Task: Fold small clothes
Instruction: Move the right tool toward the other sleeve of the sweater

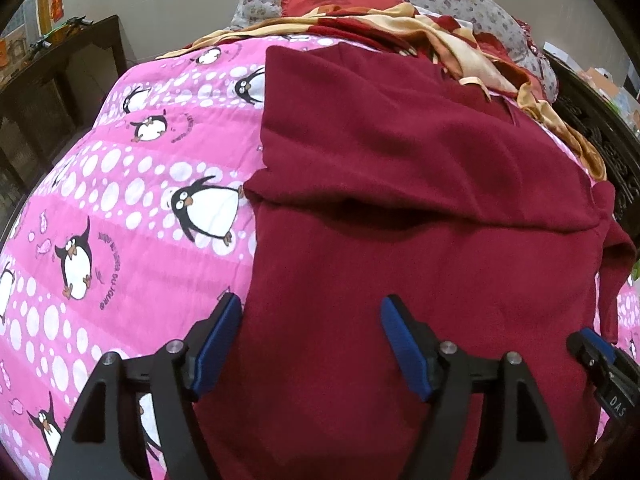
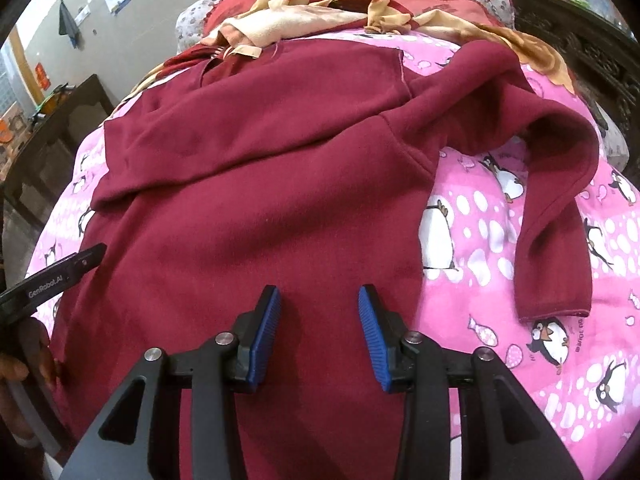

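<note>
Maroon sweater [image 2: 260,184]: flat on penguin quilt [image 2: 520,360], one sleeve folded across, other sleeve [image 2: 560,184] loose beyond its right side. Left gripper [image 1: 312,344], right gripper [image 2: 318,332]: jaws apart, empty, above hem. Next, probably: fold loose sleeve inward.

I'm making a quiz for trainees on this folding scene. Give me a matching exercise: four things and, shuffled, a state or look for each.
Things:
1. sweater
2. right sleeve
3. quilt
4. left gripper

States:
A. pink with penguins
B. open, above the hem
C. maroon, spread on the bed
D. stretched out sideways, not folded in

Pairs: 1-C, 2-D, 3-A, 4-B
</note>
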The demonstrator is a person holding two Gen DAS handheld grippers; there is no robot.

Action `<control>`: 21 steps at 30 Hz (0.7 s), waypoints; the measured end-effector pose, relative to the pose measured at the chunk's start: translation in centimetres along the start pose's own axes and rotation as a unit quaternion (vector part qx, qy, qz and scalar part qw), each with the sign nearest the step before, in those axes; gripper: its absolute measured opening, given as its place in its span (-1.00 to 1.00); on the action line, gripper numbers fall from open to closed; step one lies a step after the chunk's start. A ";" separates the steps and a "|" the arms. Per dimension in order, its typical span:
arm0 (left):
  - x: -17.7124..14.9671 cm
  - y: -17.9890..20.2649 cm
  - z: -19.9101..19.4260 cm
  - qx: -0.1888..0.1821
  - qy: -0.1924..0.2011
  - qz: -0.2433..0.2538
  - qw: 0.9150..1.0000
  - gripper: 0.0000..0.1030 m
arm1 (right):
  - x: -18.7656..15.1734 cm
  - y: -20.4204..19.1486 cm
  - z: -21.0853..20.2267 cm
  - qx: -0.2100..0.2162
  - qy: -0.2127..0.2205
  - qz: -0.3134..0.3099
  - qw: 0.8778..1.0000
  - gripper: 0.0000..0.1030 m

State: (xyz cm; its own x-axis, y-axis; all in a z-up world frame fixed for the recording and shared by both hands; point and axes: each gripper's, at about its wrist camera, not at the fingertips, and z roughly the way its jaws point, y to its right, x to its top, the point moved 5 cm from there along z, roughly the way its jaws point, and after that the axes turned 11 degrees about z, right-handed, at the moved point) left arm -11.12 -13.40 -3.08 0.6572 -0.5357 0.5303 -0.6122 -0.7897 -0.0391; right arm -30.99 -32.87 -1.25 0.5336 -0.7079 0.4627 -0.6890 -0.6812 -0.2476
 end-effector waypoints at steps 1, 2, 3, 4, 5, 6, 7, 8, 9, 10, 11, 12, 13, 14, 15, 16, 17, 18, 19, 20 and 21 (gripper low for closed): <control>-0.1 0.0 0.1 0.000 -0.001 -0.001 1.000 0.51 | -0.1 -0.1 0.0 0.001 0.002 -0.002 1.000 0.11; -0.2 0.0 0.1 0.000 -0.001 -0.002 1.000 0.51 | -0.2 -0.2 0.0 0.002 0.004 -0.005 1.000 0.14; -0.3 -0.1 0.1 0.000 0.000 -0.002 1.000 0.51 | -0.3 -0.3 0.0 0.000 0.006 -0.009 1.000 0.14; -0.3 0.0 0.0 0.001 0.000 -0.001 1.000 0.51 | -0.3 -0.4 0.0 -0.004 0.007 -0.011 1.000 0.14; -0.3 0.0 -0.1 0.001 -0.001 0.000 1.000 0.51 | -0.3 -0.5 -0.2 -0.005 0.007 -0.010 1.000 0.14; -0.3 0.0 -0.2 0.001 -0.001 0.002 1.000 0.51 | -0.2 -0.4 -0.4 -0.002 0.007 -0.002 1.000 0.14; -0.3 0.0 -0.4 0.002 0.000 0.003 1.000 0.51 | -0.1 -0.3 -0.6 0.003 0.007 0.007 1.000 0.14; -0.3 0.1 -0.6 0.002 0.001 0.004 1.000 0.51 | -0.1 -0.2 -0.8 0.007 0.006 0.016 1.000 0.14; -0.4 0.1 -0.8 0.001 0.002 0.004 1.000 0.51 | -0.1 -0.1 -1.0 0.008 0.005 0.023 1.000 0.14; -0.4 0.2 -1.0 0.000 0.003 0.004 1.000 0.51 | 0.0 -0.1 -1.0 0.008 0.005 0.025 1.000 0.14; -0.5 0.3 -1.2 -0.002 0.005 0.004 1.000 0.51 | -0.1 -0.1 -1.2 0.006 0.007 0.024 1.000 0.14; -0.6 0.4 -1.4 -0.004 0.006 0.003 1.000 0.51 | -0.1 -0.1 -1.4 0.004 0.009 0.021 1.000 0.14; -0.7 0.5 -1.7 -0.007 0.007 0.002 1.000 0.51 | -0.2 -0.2 -1.4 0.003 0.010 0.019 1.000 0.14; -0.7 0.6 -1.9 -0.011 0.008 0.001 1.000 0.51 | -0.4 -0.2 -1.4 0.003 0.010 0.016 1.000 0.14; -0.8 0.8 -2.1 -0.014 0.009 0.000 1.000 0.52 | -0.5 -0.2 -1.1 0.002 0.007 0.015 1.000 0.14; -0.9 0.9 -2.2 -0.017 0.010 0.000 1.000 0.53 | -0.7 -0.1 -0.8 0.001 0.002 0.013 1.000 0.14; -0.9 1.1 -2.3 -0.018 0.010 0.001 1.000 0.54 | -0.9 -0.1 -0.5 -0.001 0.001 0.010 1.000 0.14; -1.0 1.4 -2.4 -0.017 0.011 0.005 1.000 0.56 | -1.0 -0.1 -0.5 -0.002 0.006 0.007 1.000 0.15; -1.1 1.6 -2.5 -0.015 0.012 0.009 1.000 0.56 | -1.1 -0.2 -0.5 -0.003 0.009 0.004 1.000 0.15; -1.1 1.8 -2.5 -0.012 0.012 0.016 1.000 0.56 | -1.1 -0.3 -0.6 -0.004 0.010 0.003 1.000 0.15; -1.2 1.9 -2.5 -0.010 0.012 0.020 1.000 0.57 | -1.0 -0.3 -0.6 -0.003 0.009 0.004 1.000 0.15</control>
State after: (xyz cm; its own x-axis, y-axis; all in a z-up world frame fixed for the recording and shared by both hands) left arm -14.18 -13.55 -1.63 0.6217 -0.5586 0.5490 -0.6466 -0.7616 -0.0427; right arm -31.62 -31.85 -1.10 0.5186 -0.7102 0.4761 -0.6962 -0.6740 -0.2471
